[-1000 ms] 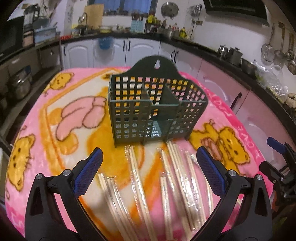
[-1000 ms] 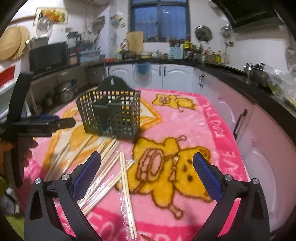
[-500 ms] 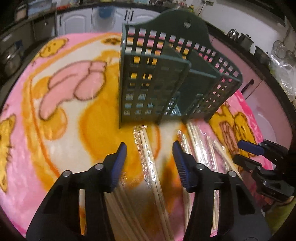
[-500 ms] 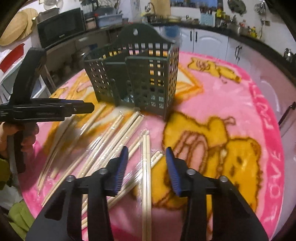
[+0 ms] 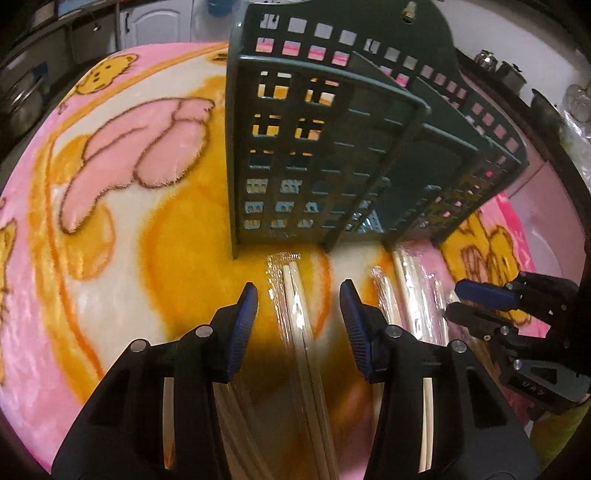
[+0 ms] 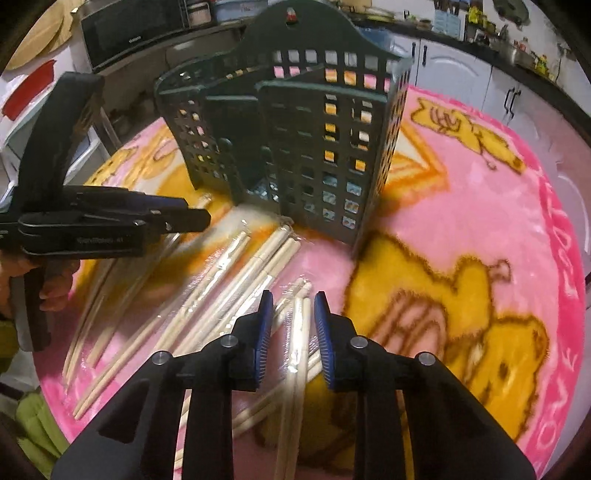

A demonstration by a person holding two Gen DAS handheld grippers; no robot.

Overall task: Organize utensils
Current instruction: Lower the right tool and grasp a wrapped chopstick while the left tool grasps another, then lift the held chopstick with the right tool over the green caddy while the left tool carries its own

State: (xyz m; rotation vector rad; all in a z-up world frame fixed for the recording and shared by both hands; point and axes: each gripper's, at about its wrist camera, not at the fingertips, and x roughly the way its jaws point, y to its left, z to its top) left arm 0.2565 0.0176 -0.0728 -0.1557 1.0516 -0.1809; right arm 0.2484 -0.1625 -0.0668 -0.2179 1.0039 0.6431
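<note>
A dark green lattice utensil caddy point(image 5: 332, 147) stands upright on the pink blanket and also shows in the right wrist view point(image 6: 295, 147). Several wrapped chopstick pairs lie in front of it. My left gripper point(image 5: 299, 314) is partly open, low over one wrapped pair point(image 5: 291, 295) that runs between its fingers. My right gripper point(image 6: 293, 321) is partly open with a narrow gap, straddling another wrapped pair point(image 6: 299, 332). Neither visibly clamps. The right gripper shows in the left wrist view point(image 5: 480, 302), the left gripper in the right wrist view point(image 6: 177, 218).
The pink cartoon-bear blanket point(image 6: 480, 221) covers the round table. More wrapped chopsticks point(image 6: 221, 280) lie fanned between the two grippers. Kitchen cabinets point(image 6: 461, 66) and a microwave point(image 6: 133, 26) stand beyond the table edge.
Both grippers have dropped toward the chopsticks and moved closer to the caddy. Both have narrowed from wide open, the right one more than the left.
</note>
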